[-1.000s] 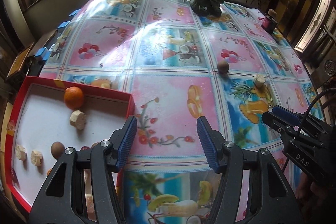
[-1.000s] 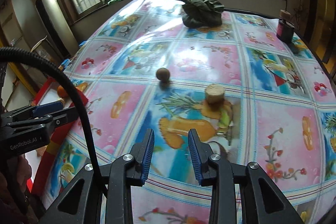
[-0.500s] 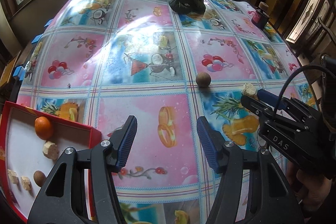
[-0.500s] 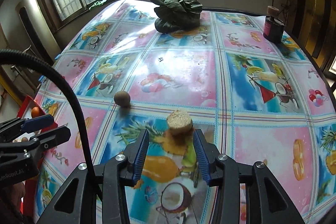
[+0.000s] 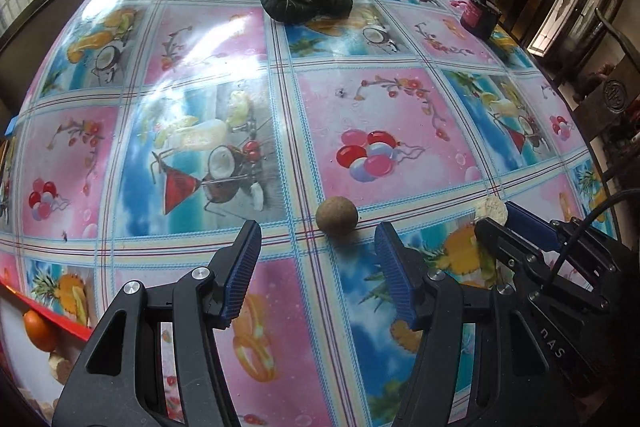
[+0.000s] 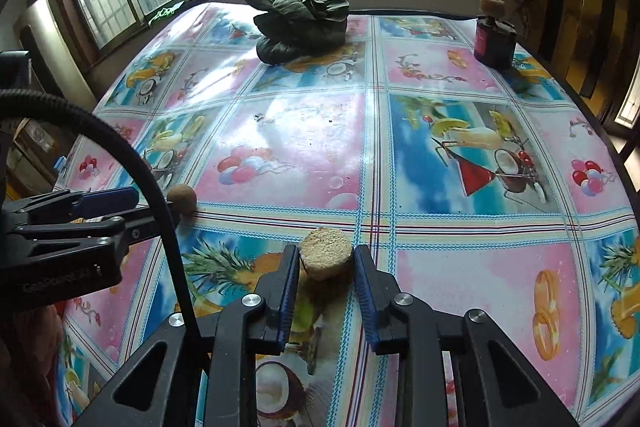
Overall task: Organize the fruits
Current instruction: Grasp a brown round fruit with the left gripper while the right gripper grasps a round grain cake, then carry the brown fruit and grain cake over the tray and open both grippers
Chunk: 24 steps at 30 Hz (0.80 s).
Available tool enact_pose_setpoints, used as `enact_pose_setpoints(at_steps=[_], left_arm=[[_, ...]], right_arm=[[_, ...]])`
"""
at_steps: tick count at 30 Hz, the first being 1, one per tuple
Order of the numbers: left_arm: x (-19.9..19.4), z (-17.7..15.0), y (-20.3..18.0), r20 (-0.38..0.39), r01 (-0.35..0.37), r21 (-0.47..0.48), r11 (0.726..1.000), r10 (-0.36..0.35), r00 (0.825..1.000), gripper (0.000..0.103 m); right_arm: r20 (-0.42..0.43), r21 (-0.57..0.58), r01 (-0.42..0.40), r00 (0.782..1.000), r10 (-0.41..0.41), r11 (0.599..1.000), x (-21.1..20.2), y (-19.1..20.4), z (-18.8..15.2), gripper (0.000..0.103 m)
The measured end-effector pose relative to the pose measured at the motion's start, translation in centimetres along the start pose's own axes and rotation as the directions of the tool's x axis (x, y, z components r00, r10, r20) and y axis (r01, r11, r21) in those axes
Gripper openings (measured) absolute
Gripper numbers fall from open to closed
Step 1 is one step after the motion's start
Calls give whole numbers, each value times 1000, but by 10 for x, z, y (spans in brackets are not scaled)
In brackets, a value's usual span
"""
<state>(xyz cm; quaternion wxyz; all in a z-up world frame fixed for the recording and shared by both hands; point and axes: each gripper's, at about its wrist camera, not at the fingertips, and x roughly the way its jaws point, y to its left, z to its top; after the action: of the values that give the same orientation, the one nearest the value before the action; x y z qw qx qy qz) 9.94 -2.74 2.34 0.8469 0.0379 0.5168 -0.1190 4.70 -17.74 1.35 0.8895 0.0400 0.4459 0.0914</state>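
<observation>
Right gripper (image 6: 326,281) angled down, closing around pale chunk (image 6: 325,257)

Two close wrist views, shared tablecloth (image 5: 384,107).

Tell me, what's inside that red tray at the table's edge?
Only a corner of the red tray shows in the left wrist view. Inside lie an orange and a pale chunk beside it. The rest of the tray is cut off by the picture's edge.
</observation>
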Motion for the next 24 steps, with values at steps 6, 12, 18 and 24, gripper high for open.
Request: enact_pose_setpoints(at_steps=[6,12,18,24], left_arm=[[10,2,-3,13,-32,26,999,32,999,36],[1,-6,7,18,-21,-1,1000,21,1000,23],[-25,-29,15,41,-44,-4,999,45,998,23],[-54,-62,30,70,-97,-50,994,101,992,23]], right_arm=[[4,-12,-6,1000,6,1000,1,1,0,27],[-1,-12,-7,1000,7,1000,0,1,0,27],[8,-40,-20,1000,21,999,-12,19,-1,27],[12,-86,-47,999,48,995,-26,47,-15,27]])
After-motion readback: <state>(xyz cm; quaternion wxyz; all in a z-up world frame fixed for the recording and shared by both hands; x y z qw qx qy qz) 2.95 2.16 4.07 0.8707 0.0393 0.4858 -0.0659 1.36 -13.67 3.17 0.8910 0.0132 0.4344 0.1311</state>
